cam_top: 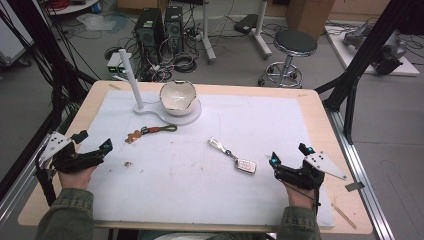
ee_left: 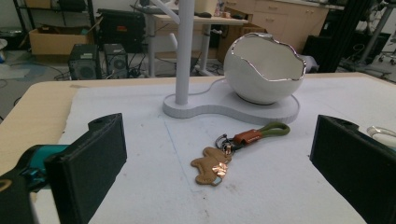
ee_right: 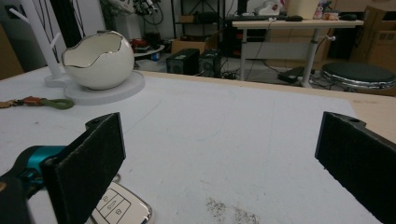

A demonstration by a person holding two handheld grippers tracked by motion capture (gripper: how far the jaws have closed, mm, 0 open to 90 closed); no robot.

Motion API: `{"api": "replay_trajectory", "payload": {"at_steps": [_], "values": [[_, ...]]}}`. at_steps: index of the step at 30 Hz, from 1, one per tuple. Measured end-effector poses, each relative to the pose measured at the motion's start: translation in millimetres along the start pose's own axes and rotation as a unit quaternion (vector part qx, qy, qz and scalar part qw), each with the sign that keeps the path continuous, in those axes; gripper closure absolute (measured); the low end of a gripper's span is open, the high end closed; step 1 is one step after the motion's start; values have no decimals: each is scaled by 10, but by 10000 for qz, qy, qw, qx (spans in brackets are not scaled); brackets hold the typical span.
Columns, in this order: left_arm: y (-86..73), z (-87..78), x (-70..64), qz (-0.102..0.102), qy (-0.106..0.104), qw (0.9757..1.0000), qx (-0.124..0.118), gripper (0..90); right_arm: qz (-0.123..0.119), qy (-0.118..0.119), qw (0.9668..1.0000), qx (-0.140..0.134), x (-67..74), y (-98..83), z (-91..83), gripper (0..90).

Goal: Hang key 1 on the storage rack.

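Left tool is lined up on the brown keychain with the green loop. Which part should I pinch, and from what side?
Probably the leather strap and ring between the brown charm and the green loop. The keychain lies flat on the white mat, so come from above with the open left tool, jaws straddling its narrow middle. The flat charm offers less to pinch.

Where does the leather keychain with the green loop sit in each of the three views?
High view: the leather keychain lies left of centre on the white mat, just in front of the stand's base.
Left gripper view: the keychain lies at centre, between the two black jaws, touching neither.
Right gripper view: the keychain is at the far left edge, partly cut off.
Shared landmark: the white eggshell bowl, just behind the keychain.
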State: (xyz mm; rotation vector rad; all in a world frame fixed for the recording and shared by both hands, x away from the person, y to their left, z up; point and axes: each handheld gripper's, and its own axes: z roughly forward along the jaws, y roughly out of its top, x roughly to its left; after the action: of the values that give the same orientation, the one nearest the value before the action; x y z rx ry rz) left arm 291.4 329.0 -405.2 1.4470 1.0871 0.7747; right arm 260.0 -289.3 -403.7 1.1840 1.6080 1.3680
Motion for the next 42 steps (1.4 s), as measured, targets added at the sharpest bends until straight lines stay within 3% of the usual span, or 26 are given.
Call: {"api": "replay_trajectory", "payload": {"at_steps": [15, 19, 21, 26, 35, 42], "values": [[-5, 12, -9, 25, -2, 10000, 67, 42, -116, -27, 9999, 112, 22, -13, 27, 5], [-5, 27, -2, -11, 26, 9999, 97, 42, -92, -26, 9999, 123, 19, -21, 30, 5], [-1, 45, 7, -140, -53, 9998, 115, 42, -89, -21, 9999, 121, 21, -27, 35, 5], [3, 65, 28, -187, -106, 9995, 242, 42, -107, 92, 9997, 222, 73, -45, 68, 5], [70, 220, -60, 90, -369, 9975, 594, 42, -65, 1, 9998, 193, 50, -44, 76, 5], [134, 255, -85, 205, -415, 9965, 698, 42, -88, -2, 9998, 199, 55, -44, 78, 5]]}}
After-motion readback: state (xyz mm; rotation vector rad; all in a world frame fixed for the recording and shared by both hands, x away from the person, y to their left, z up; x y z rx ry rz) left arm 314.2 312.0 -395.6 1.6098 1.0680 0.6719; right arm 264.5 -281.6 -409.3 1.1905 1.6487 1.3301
